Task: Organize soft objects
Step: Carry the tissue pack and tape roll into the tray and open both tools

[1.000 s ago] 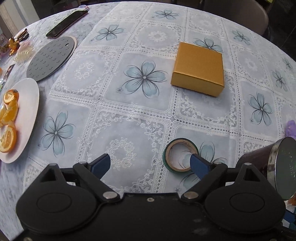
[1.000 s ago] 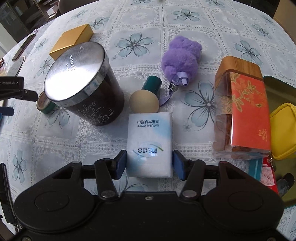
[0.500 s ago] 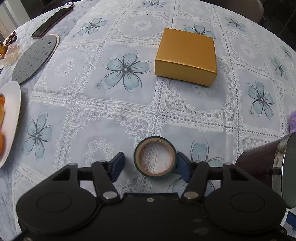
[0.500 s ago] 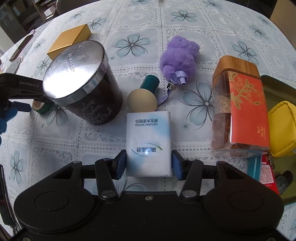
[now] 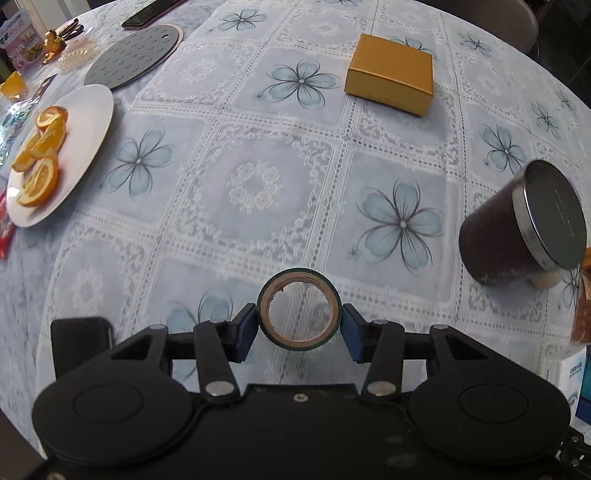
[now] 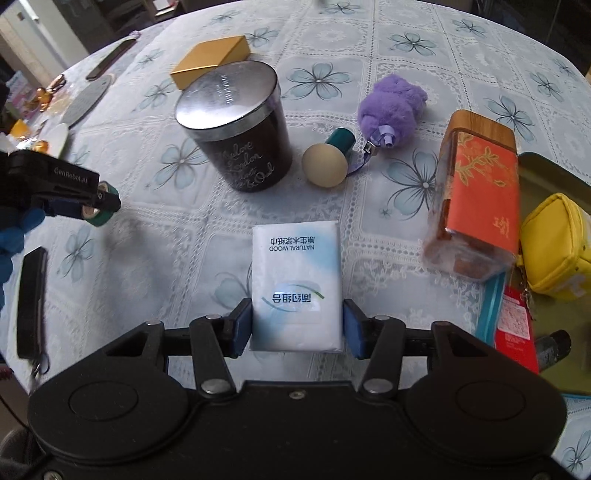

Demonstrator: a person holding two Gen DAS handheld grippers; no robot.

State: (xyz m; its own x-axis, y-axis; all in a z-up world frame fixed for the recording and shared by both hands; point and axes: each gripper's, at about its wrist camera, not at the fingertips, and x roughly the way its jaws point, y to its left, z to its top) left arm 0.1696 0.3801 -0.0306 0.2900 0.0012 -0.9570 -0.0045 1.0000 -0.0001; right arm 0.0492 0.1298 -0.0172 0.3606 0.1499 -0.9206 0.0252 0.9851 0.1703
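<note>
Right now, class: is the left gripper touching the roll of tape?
Touching. The left wrist view shows both blue pads of the left gripper pressed against the sides of the tape roll; no gap shows on either side.

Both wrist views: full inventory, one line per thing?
tape roll: 1, green, between left fingers
tissue pack: 1, white, between right fingers
plush: 1, purple, far centre
pouch: 1, yellow, right edge
jar: 1, dark, silver lid, centre
box: 1, gold, far side
biscuit pack: 1, orange, right
ball: 1, beige, beside jar
plate: 1, white, orange slices, left
mat: 1, grey, far left
phone: 1, dark, far left
left gripper: shut on tape roll
right gripper: shut on tissue pack
</note>
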